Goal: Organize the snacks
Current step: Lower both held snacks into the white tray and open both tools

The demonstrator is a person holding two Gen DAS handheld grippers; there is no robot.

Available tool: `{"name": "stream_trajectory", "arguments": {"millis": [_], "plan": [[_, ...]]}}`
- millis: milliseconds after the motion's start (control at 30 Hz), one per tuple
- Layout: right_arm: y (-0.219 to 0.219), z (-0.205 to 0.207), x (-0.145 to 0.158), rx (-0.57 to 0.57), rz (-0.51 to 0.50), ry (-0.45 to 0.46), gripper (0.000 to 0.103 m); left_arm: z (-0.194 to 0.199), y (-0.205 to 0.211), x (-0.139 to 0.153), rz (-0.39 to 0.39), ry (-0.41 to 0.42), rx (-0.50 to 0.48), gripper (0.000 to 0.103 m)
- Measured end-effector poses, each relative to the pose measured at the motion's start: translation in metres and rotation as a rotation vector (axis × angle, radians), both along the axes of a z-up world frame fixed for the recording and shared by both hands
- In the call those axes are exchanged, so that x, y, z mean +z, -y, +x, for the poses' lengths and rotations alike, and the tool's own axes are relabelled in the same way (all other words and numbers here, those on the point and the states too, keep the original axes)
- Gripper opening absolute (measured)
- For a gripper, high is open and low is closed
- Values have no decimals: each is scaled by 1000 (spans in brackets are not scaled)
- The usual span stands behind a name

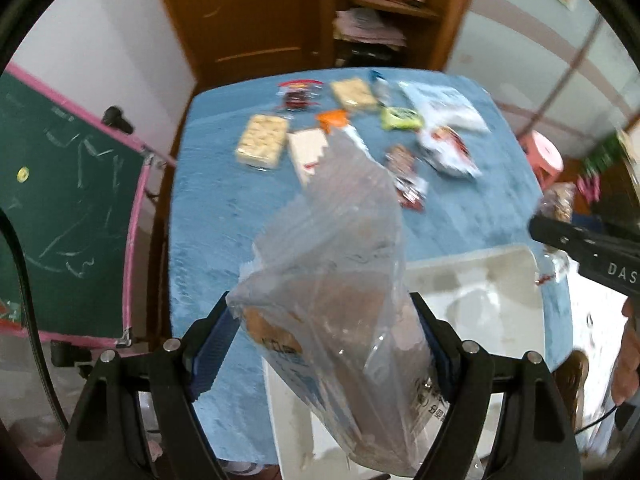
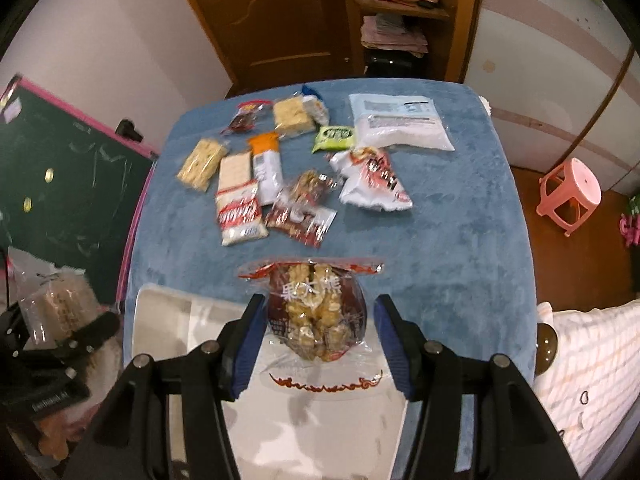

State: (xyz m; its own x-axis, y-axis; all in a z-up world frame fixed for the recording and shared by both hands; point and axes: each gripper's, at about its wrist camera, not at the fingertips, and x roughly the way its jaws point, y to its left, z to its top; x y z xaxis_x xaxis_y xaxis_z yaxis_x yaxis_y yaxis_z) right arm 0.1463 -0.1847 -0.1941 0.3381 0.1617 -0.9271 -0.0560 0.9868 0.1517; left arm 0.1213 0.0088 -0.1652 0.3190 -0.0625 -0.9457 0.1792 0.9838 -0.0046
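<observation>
My left gripper [image 1: 324,344] is shut on a clear bag of brown biscuits [image 1: 332,280], held above the near-left part of the white tray [image 1: 472,292]. The bag also shows in the right wrist view [image 2: 56,304] at far left. My right gripper [image 2: 316,336] is open, its blue pads on either side of a clear walnut-and-date snack pack [image 2: 316,312] that hangs over the white tray [image 2: 168,320]; the pads do not touch it. Several snack packs lie on the blue cloth: cracker packs [image 2: 238,204], puffed rice bars [image 2: 202,162], a green pack [image 2: 334,138], a large white bag [image 2: 400,124].
The blue-covered table [image 2: 460,240] fills the middle. A green chalkboard with pink frame [image 2: 60,160] stands left. A pink stool [image 2: 570,196] is at right, a white pillow [image 2: 588,364] near right. A wooden door and shelves stand behind the table.
</observation>
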Motion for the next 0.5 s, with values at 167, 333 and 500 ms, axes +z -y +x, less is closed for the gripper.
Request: {"name": "stream_trajectory", "arguments": {"millis": [167,333,500], "plan": [[-12,-30,-17,47,-4,-75,57,-23,21,-19,24,-24,-105,81],[-18,-49,-44,57,-41,-149,58,-33,27,-43,32,-84,-140,83],[-23,-64,-51,80,-59,-150,58,-35,24,-57,34,-135,-143,86]]}}
